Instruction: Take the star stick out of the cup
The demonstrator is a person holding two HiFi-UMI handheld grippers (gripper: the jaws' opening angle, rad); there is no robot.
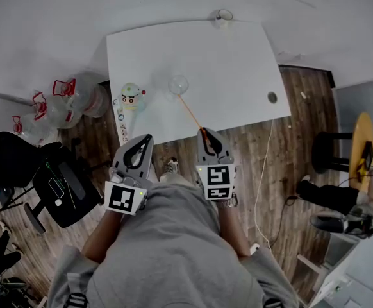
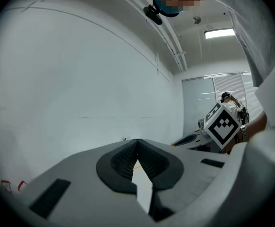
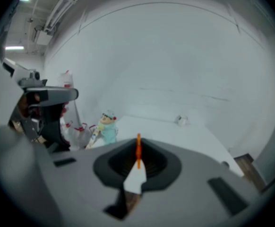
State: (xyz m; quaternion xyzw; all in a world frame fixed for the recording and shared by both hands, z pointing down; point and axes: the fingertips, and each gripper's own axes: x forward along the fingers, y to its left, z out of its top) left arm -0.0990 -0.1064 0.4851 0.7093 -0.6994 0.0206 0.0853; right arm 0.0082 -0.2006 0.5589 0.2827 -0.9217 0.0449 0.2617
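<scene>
A clear cup (image 1: pixel 178 84) stands near the front of the white table (image 1: pixel 238 63). A thin orange stick (image 1: pixel 190 113) slants from the cup's mouth back to my right gripper (image 1: pixel 203 131), which is shut on its near end. In the right gripper view the stick (image 3: pixel 138 150) stands up between the closed jaws of the right gripper (image 3: pixel 138 138); the cup and the star end are hidden there. My left gripper (image 1: pixel 147 138) hovers off the table's front edge, shut and empty. In its own view the left gripper (image 2: pixel 137 141) has its tips together, and the right gripper's marker cube (image 2: pixel 221 123) shows beside it.
A small cartoon figure (image 1: pixel 131 97) stands at the table's left front, also in the right gripper view (image 3: pixel 107 125). A small object (image 1: pixel 223 18) sits at the far edge, a cable hole (image 1: pixel 272 97) at the right. Water jugs (image 1: pixel 77 98) and a black chair (image 1: pixel 58 185) are on the left floor.
</scene>
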